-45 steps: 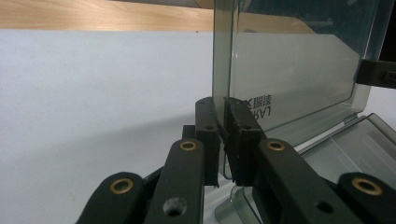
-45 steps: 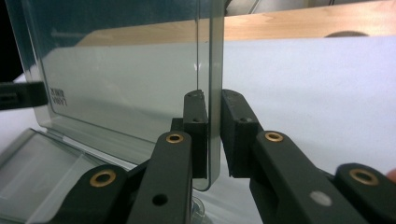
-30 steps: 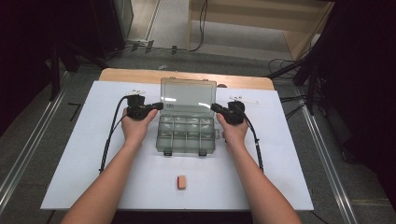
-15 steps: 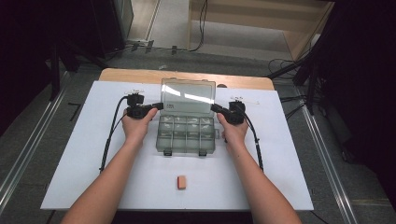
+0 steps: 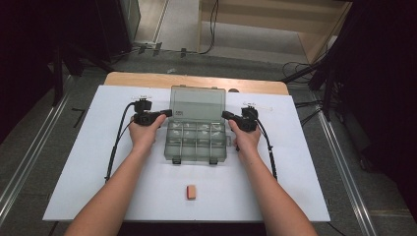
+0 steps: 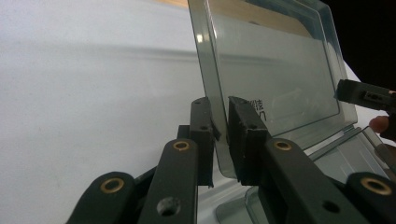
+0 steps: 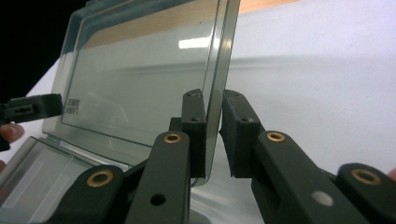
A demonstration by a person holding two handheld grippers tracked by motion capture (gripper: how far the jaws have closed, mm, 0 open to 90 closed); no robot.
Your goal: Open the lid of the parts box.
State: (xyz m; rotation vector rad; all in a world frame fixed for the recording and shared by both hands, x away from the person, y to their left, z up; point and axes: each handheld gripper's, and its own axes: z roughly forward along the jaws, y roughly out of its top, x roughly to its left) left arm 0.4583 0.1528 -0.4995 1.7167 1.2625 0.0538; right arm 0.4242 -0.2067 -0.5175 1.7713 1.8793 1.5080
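On the white table, the left gripper sits at the left edge of the raised lid of a clear plastic box. Its jaws straddle that edge with a slim gap showing on each side, so they are barely parted and not pressing; they have just been opening a little, with the lid edge between them. The box lies at the middle of the table, its lid standing up at the far side. The right gripper brackets the lid's right edge; one jaw lies against it and the other stands just off. A small orange block lies near the front edge, well apart from the box.
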